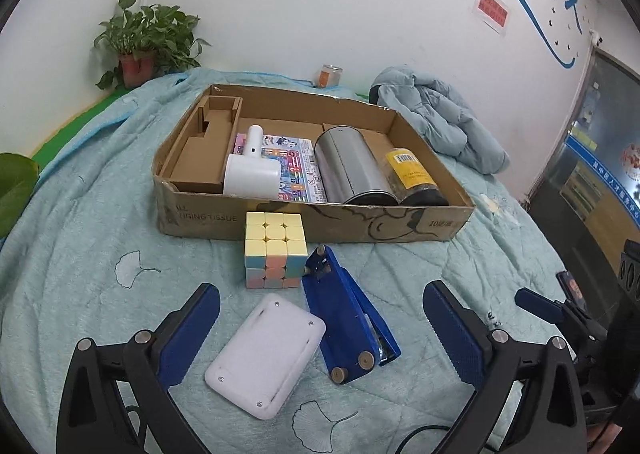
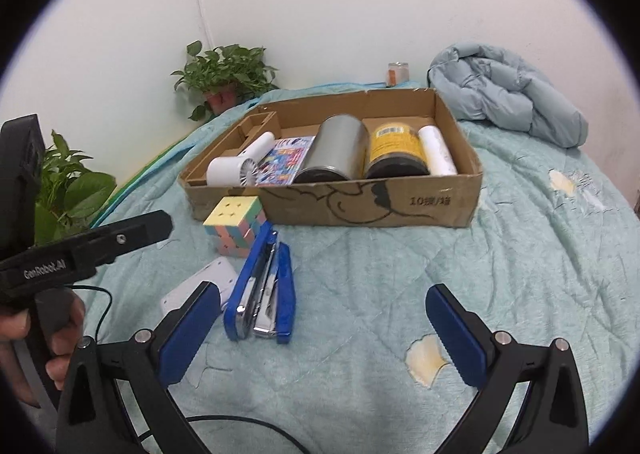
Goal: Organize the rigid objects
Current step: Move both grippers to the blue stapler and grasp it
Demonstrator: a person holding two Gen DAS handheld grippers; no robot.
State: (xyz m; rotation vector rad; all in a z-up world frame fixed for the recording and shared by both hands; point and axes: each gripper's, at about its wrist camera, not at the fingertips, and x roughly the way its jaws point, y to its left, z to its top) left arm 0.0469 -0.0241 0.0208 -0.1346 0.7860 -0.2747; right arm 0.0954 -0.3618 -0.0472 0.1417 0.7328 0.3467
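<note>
White pad (image 1: 266, 356) and blue stapler (image 1: 348, 328) between my left gripper's (image 1: 320, 334) spread jaws, untouched; right gripper (image 2: 324, 332) spread too.

We see quilted cloth bedspread (image 1: 100, 213), matt, soft, stitched leaf pattern. Cardboard box (image 1: 360, 219): rough brown paperboard, torn edges. Steel canister (image 1: 350, 165) brushed metal, dull sheen. Jar (image 1: 414, 173) with glossy yellow label. White fan (image 1: 252, 169) smooth plastic. Cube (image 1: 274, 250) matt pastel plastic. Stapler (image 1: 344, 318) glossy blue plastic, chrome metal inside. White case (image 1: 266, 354) matt plastic. Our fingers (image 1: 456, 330): ribbed blue pads.
</note>
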